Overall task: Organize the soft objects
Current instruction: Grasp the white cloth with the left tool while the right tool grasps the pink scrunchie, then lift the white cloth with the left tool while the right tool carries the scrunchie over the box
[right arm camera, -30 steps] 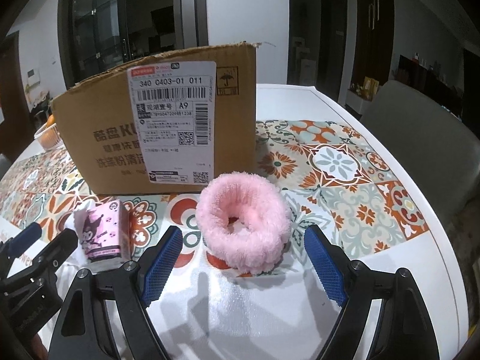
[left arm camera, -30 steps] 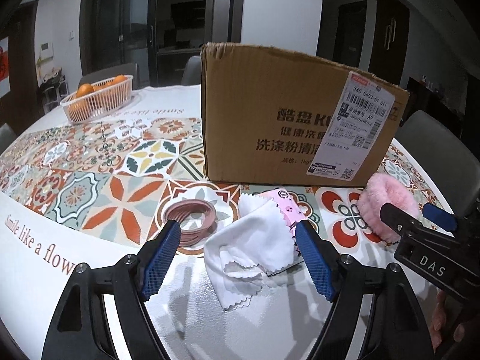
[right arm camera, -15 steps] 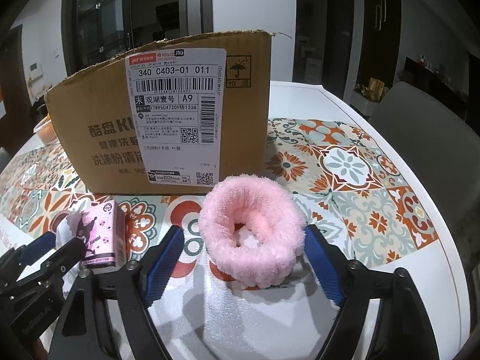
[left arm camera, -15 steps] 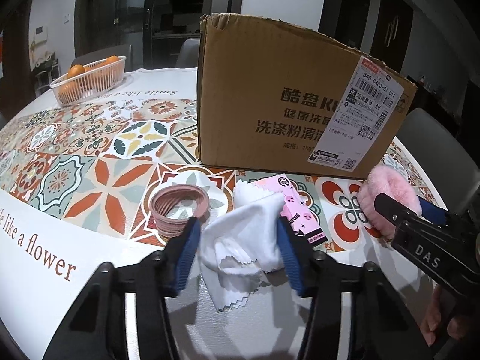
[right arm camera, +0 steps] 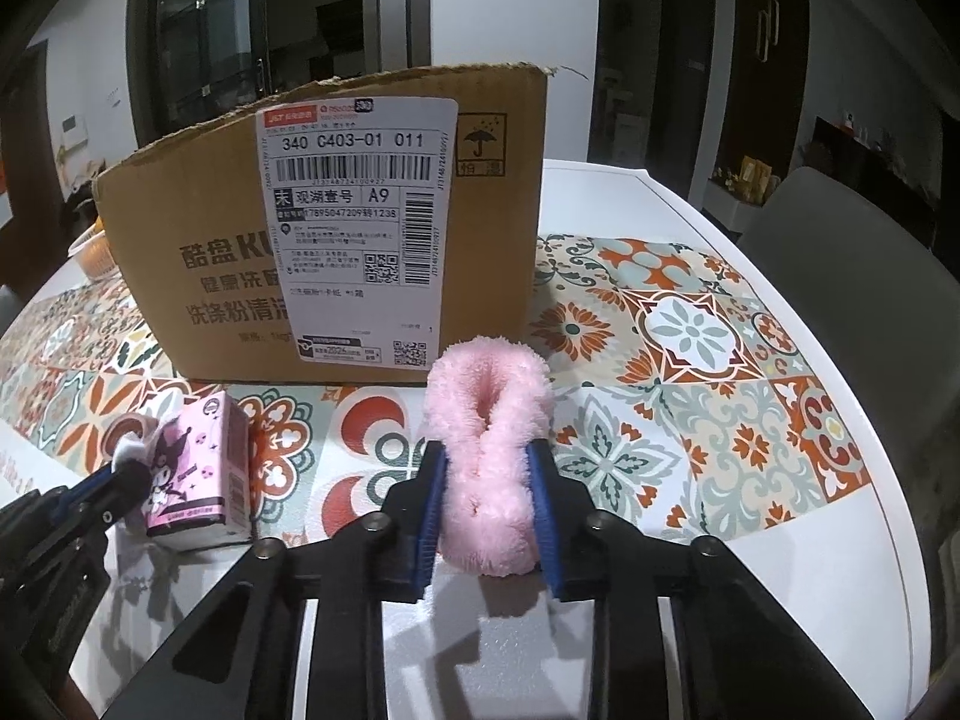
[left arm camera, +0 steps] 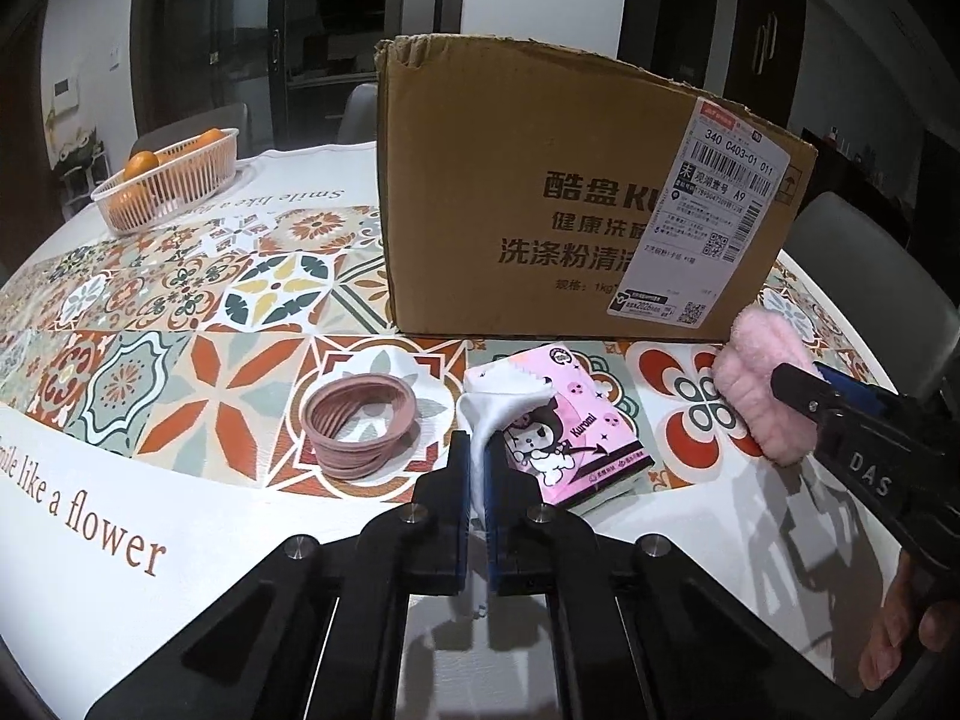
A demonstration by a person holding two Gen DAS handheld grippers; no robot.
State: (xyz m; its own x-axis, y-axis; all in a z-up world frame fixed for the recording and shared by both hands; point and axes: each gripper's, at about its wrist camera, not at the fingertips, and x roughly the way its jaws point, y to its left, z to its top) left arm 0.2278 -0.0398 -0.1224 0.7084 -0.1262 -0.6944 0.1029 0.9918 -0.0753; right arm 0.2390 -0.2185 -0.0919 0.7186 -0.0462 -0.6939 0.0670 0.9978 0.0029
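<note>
My left gripper (left arm camera: 477,456) is shut on a white cloth (left arm camera: 498,402), pinched between the blue pads and draped over a pink tissue pack (left arm camera: 570,438). My right gripper (right arm camera: 489,468) is shut on a fluffy pink scrunchie (right arm camera: 489,420), squeezing it into a figure-eight on the table; the scrunchie also shows in the left wrist view (left arm camera: 762,378). A dusty-pink ring of hair bands (left arm camera: 360,420) lies left of the cloth. A cardboard box (left arm camera: 570,210) stands just behind all of them, its top open; it also shows in the right wrist view (right arm camera: 336,240).
A white basket with oranges (left arm camera: 171,177) sits at the far left of the patterned tablecloth (left arm camera: 150,312). A grey chair (right arm camera: 840,240) stands by the table's right edge. The tissue pack (right arm camera: 198,474) lies beside the left gripper (right arm camera: 90,504).
Both grippers went from wide open to shut: the left closed on the white cloth, the right on the pink scrunchie, squashing it. Both moved forward toward the box.
</note>
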